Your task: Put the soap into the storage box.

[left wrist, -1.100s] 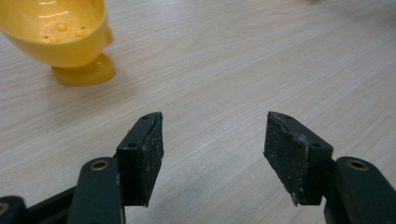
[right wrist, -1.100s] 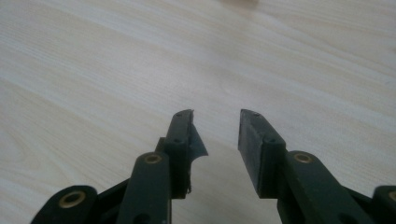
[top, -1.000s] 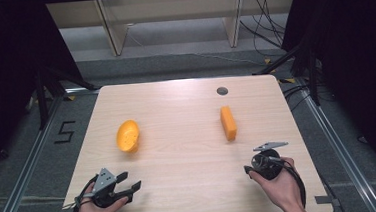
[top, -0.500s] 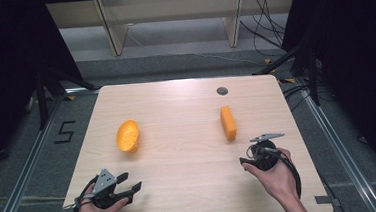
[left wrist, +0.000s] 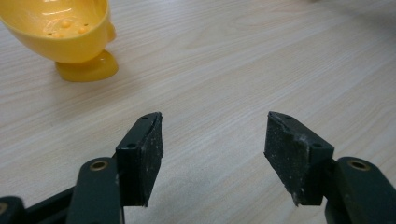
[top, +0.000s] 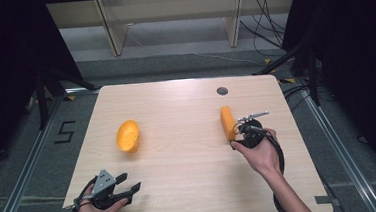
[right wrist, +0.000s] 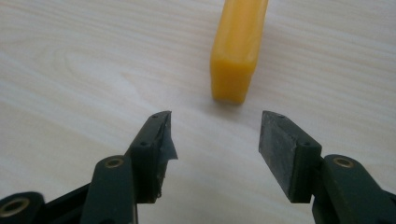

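Your right gripper (right wrist: pixel 214 135) has just been opening its jaws, and they now stand wide apart with nothing between them; the orange block (right wrist: pixel 238 46) lies flat on the table (top: pixel 179 156) just ahead of the tips, not yet touched. Your left gripper (left wrist: pixel 215 154) rests near the table's front left corner, jaws also apart and empty, and the yellow bowl (top: pixel 128 135) lies tilted on its side well away from the block. I judge the work is at its beginning: the grasp and everything after it remain.
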Available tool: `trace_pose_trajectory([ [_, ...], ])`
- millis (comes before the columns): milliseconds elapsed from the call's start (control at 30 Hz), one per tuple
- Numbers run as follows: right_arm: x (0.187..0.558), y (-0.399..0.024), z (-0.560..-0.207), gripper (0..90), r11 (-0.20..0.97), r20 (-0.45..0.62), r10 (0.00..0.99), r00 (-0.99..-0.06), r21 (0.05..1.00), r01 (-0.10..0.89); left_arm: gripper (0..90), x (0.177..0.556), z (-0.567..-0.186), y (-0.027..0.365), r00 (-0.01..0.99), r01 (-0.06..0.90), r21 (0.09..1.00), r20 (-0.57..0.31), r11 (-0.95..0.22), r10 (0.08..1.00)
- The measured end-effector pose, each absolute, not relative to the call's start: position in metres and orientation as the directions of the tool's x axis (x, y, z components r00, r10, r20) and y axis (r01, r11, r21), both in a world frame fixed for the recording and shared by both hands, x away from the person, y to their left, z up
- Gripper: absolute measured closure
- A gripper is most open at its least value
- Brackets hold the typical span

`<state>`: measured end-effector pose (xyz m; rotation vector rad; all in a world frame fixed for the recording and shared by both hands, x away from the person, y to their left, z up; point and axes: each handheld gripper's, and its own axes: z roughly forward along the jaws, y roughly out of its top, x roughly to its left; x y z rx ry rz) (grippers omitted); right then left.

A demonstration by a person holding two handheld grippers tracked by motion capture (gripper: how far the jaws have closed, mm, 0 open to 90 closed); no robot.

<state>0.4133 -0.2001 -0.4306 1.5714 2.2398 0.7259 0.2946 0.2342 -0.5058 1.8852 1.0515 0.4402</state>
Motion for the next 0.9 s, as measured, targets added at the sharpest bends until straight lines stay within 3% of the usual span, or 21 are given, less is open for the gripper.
trace_pose_trajectory([
  [67,0.426,-0.194,-0.429,44.7,0.232,0.056,0.948,-0.314,0.552,0.801,36.5,0.294,-0.505,0.236,0.580,0.479,0.843,-0.095,-0.244,0.809],
  [367,0.466,-0.187,-0.435,44.8,0.282,0.009,0.940,-0.340,0.538,0.794,36.3,0.292,-0.506,0.238,0.565,0.489,0.842,-0.104,-0.230,0.819],
  [900,0.498,-0.169,-0.449,50.6,0.198,0.029,0.972,-0.235,0.442,0.875,36.0,0.292,-0.506,0.239,0.558,0.497,0.838,-0.110,-0.225,0.822],
])
